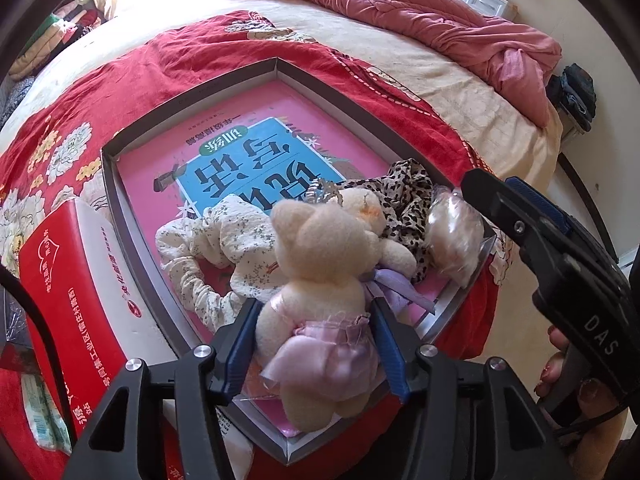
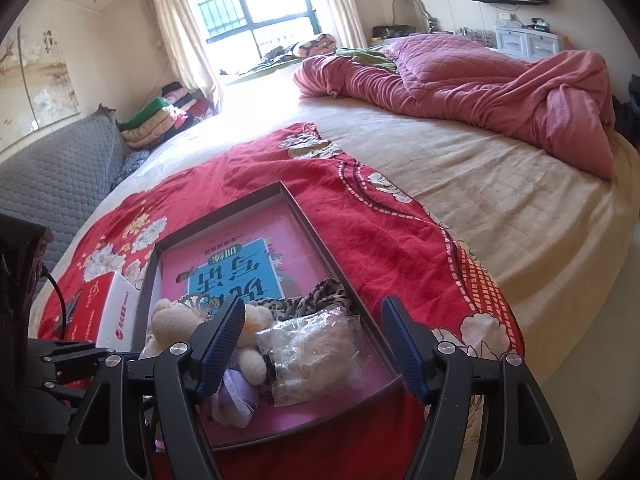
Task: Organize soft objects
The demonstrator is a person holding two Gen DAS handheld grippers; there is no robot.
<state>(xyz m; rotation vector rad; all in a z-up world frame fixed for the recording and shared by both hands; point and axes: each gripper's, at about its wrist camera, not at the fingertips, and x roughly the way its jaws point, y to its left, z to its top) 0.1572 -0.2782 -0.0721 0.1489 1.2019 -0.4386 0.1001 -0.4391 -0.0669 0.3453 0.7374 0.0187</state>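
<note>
To the left of the left hand-held gripper a red and white carton stands on the red floral cloth that covers the bed, just beside the tray's left wall. The shallow grey tray lies ahead of both tools, with a pink book flat on its floor. Ahead and left of the left hand-held gripper, a cream floral scrunchie rests on the book. Between that gripper's blue pads sits a cream teddy bear in a lilac skirt; the pads flank its body, and whether they press on it cannot be told. Beyond the bear a leopard-print cloth lies in the tray, and to the right of it a clear plastic packet with something pale inside. The right hand-held gripper hangs over the tray's near right corner with its jaws wide apart and nothing clamped; the packet lies below the gap. A rumpled pink quilt lies far ahead to the right.
</note>
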